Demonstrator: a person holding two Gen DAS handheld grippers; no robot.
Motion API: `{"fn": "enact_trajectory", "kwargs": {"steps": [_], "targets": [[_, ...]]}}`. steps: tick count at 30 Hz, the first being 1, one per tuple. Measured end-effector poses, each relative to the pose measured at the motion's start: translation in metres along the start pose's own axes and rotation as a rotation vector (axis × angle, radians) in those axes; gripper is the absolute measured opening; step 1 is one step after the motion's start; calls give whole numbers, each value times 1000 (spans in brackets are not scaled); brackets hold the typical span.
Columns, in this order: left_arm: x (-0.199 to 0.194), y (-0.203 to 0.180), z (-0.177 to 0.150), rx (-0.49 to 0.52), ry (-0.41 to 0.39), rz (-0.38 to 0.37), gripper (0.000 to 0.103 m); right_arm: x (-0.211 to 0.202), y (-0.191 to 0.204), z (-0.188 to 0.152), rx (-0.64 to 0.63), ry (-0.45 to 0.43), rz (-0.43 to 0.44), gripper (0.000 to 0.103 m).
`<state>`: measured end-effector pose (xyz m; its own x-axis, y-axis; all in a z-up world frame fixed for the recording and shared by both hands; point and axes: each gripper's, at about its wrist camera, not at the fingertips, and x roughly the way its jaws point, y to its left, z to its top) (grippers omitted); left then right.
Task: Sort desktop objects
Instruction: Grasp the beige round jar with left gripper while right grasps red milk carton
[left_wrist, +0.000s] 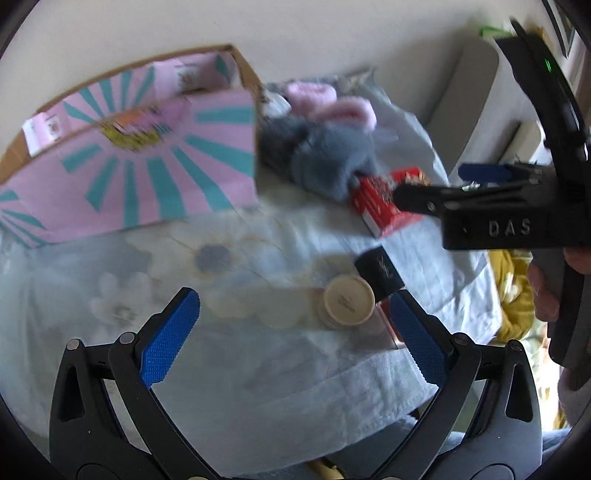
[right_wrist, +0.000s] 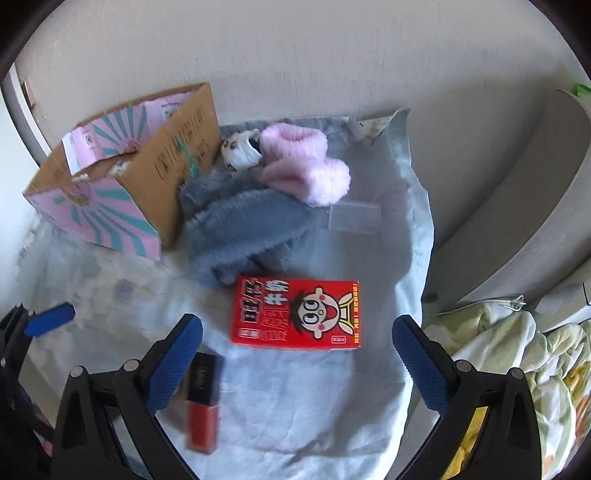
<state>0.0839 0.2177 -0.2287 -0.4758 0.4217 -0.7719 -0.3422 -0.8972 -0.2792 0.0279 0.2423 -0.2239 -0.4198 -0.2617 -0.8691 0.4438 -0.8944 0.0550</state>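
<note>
While both grippers hang spread and empty, the right gripper hovers over the red carton mid-cloth and the left gripper near the round jar. Socks, carton and lipstick lie outside the cardboard box at the cloth's far left corner, so sorting looks mostly undone.

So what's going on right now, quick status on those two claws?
Left claw open, empty, above the round cream lid. Right claw open, empty, facing the red carton. Lipstick tube by its left finger. Nothing in the way.
</note>
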Motion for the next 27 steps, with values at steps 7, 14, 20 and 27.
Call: {"fn": "enact_trajectory", "kwargs": {"steps": [7, 14, 20, 27], "targets": [[18, -5, -10, -57, -42, 18, 100, 19, -8, -9, 58, -34, 22, 103], [28, -6, -12, -78, -55, 25, 93, 26, -12, -12, 64, -47, 39, 103], [32, -9, -14, -65, -62, 42, 91, 31, -11, -13, 129, -57, -7, 102], [33, -16, -15, -9, -96, 38, 63, 32, -6, -15, 104, -77, -35, 86]]}}
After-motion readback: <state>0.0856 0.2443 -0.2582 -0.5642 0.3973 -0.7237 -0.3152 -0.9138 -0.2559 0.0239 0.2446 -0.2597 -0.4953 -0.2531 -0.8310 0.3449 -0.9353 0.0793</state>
